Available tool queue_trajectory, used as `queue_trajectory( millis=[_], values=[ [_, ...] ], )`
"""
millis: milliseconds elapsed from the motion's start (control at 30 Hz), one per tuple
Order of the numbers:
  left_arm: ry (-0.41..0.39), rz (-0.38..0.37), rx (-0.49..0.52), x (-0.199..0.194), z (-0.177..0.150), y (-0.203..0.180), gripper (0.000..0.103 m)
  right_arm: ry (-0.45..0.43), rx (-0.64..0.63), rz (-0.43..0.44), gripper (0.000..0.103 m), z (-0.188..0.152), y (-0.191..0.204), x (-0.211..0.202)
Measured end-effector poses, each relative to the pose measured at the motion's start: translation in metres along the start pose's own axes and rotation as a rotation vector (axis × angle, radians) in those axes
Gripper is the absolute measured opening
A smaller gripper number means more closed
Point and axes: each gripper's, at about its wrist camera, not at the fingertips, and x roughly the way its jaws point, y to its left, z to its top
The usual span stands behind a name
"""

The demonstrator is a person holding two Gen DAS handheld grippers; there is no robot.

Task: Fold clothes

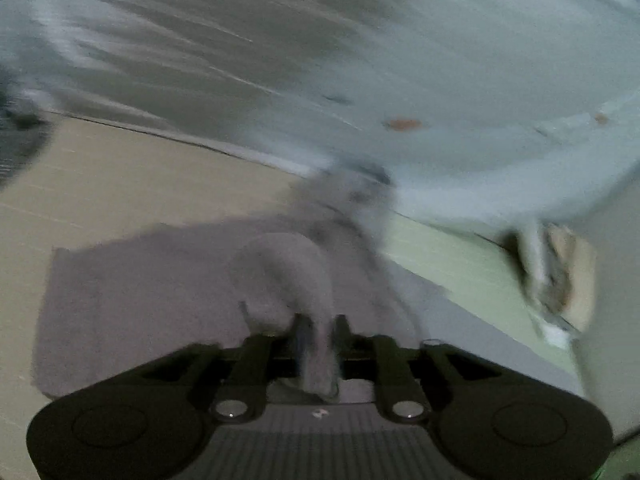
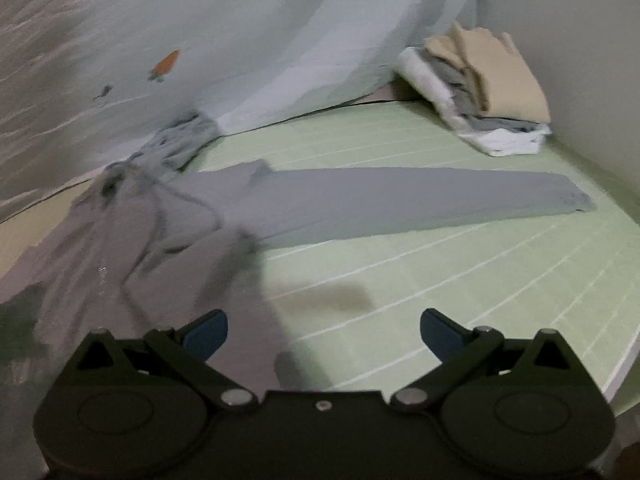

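Observation:
A grey pair of trousers lies on the pale green striped mat, one leg stretched flat to the right, the waist with its drawstring bunched at the left. In the left wrist view, my left gripper is shut on a raised fold of the same grey trousers, and the view is blurred. My right gripper stands open above the mat just right of the crumpled grey cloth, nothing between its blue fingertips.
A stack of folded clothes, beige on top over grey and white, sits at the far right by the wall. A pale sheet with a carrot print hangs behind the mat. A beige surface lies to the left.

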Motion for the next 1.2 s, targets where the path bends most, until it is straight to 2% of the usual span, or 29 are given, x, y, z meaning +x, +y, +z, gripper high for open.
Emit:
queue_trajectory(
  millis=[33, 100, 200, 300, 433, 600, 700, 733, 767, 900, 933, 967, 1033, 1067, 1200],
  values=[
    [0.008, 0.017, 0.005, 0.003, -0.003, -0.005, 0.07, 0.0, -0.001, -0.002, 0.103, 0.001, -0.005, 0.002],
    [0.007, 0.079, 0.012, 0.006, -0.009, -0.008, 0.08, 0.0, -0.004, 0.0, 0.103, 0.003, -0.014, 0.005],
    [0.025, 0.222, -0.006, 0.007, -0.015, 0.013, 0.084, -0.011, -0.013, 0.014, 0.103, 0.005, -0.021, 0.007],
    [0.068, 0.379, -0.061, 0.006, -0.019, 0.048, 0.085, -0.008, -0.011, 0.054, 0.103, 0.01, -0.015, 0.015],
    [0.13, 0.523, -0.172, -0.003, -0.03, 0.098, 0.085, -0.011, -0.064, 0.133, 0.103, 0.02, 0.018, 0.027],
    [0.157, 0.609, -0.256, -0.016, -0.034, 0.142, 0.085, 0.032, -0.151, 0.232, 0.103, 0.026, 0.069, 0.043],
    [0.161, 0.622, -0.275, -0.015, -0.029, 0.157, 0.085, 0.076, -0.196, 0.286, 0.103, 0.026, 0.098, 0.055],
    [0.16, 0.621, -0.278, -0.013, -0.026, 0.16, 0.085, 0.091, -0.211, 0.304, 0.1, 0.026, 0.108, 0.058],
    [0.159, 0.619, -0.28, -0.011, -0.024, 0.162, 0.085, 0.106, -0.226, 0.322, 0.093, 0.026, 0.118, 0.062],
    [0.161, 0.613, -0.274, 0.0, -0.015, 0.165, 0.086, 0.169, -0.284, 0.375, 0.072, 0.026, 0.153, 0.079],
    [0.164, 0.61, -0.27, 0.003, -0.013, 0.164, 0.086, 0.184, -0.291, 0.376, 0.062, 0.026, 0.156, 0.083],
    [0.167, 0.608, -0.266, 0.006, -0.012, 0.164, 0.086, 0.199, -0.298, 0.379, 0.056, 0.027, 0.159, 0.088],
    [0.174, 0.607, -0.258, 0.01, -0.011, 0.164, 0.086, 0.223, -0.303, 0.378, 0.051, 0.028, 0.161, 0.095],
    [0.177, 0.607, -0.254, 0.012, -0.011, 0.164, 0.086, 0.235, -0.302, 0.379, 0.041, 0.029, 0.161, 0.098],
    [0.18, 0.598, -0.232, 0.017, -0.01, 0.161, 0.086, 0.258, -0.304, 0.414, 0.021, 0.033, 0.156, 0.1]
  ],
)
